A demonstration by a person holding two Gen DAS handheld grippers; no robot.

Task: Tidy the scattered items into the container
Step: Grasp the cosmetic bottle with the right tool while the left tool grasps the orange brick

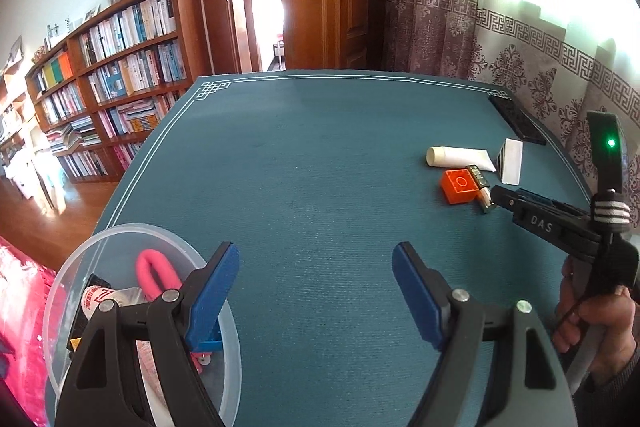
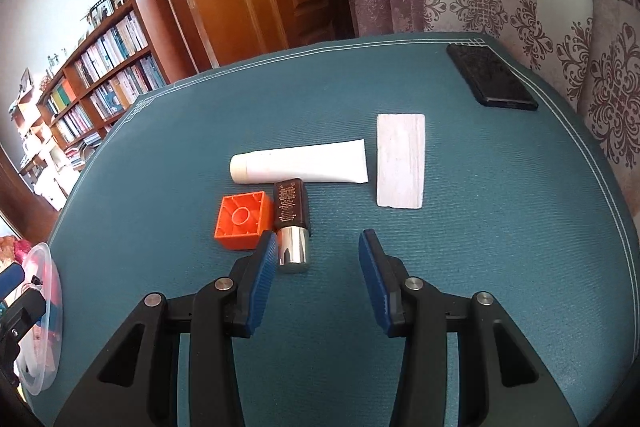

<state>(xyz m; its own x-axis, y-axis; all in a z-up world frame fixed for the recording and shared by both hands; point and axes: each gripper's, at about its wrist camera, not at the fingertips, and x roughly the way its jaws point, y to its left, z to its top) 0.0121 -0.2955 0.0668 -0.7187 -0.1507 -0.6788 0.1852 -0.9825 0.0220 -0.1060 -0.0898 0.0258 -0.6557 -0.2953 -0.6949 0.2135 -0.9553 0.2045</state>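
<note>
Right gripper [image 2: 316,247], fingers apart, hangs low at frame centre with the small brown bottle [image 2: 291,223] just beside its left finger, probably lining up a grasp. White tube [image 2: 300,167], orange block [image 2: 242,221] and white slab [image 2: 400,161] cluster nearby. Left gripper [image 1: 316,259], fingers apart and empty, waits beside the clear container [image 1: 120,231] at lower left on the bench [image 1: 320,147].

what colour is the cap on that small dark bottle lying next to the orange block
Shiny silver, on the dark brown bottle. The right wrist view shows it best.
</note>
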